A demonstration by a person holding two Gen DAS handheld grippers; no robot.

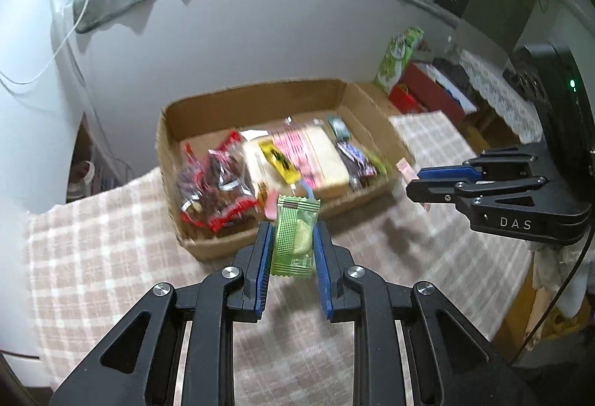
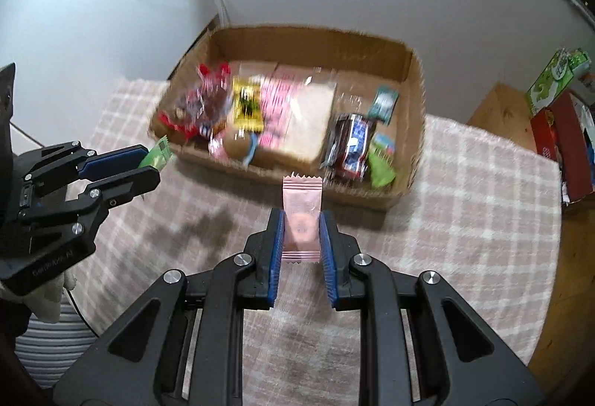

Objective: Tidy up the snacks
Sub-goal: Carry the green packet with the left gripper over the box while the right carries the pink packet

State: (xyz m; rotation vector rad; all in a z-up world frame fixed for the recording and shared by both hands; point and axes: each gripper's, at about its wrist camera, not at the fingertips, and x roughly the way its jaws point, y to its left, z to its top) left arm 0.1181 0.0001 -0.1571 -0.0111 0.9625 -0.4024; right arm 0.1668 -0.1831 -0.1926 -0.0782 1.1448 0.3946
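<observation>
My left gripper (image 1: 293, 231) is shut on a green snack packet (image 1: 295, 236), held upright above the checked cloth just short of the cardboard box (image 1: 260, 93). My right gripper (image 2: 300, 220) is shut on a pink snack packet (image 2: 301, 216), also above the cloth in front of the box (image 2: 316, 41). The box holds several snacks: red-wrapped sweets (image 1: 215, 182), a yellow packet (image 2: 247, 106), a pink-and-beige pack (image 2: 297, 119) and dark wrappers (image 2: 349, 145). From the left wrist view the right gripper (image 1: 412, 182) shows at right with the pink packet's tip (image 1: 406, 170). In the right wrist view the left gripper (image 2: 148, 164) appears at left with the green packet (image 2: 158, 154).
A pink-and-white checked cloth (image 2: 465, 201) covers the table under the box. To the right stand a green carton (image 2: 554, 78) and a red box (image 2: 557, 141) on a wooden surface. A white wall rises behind the box; a striped fabric (image 2: 52, 346) lies at lower left.
</observation>
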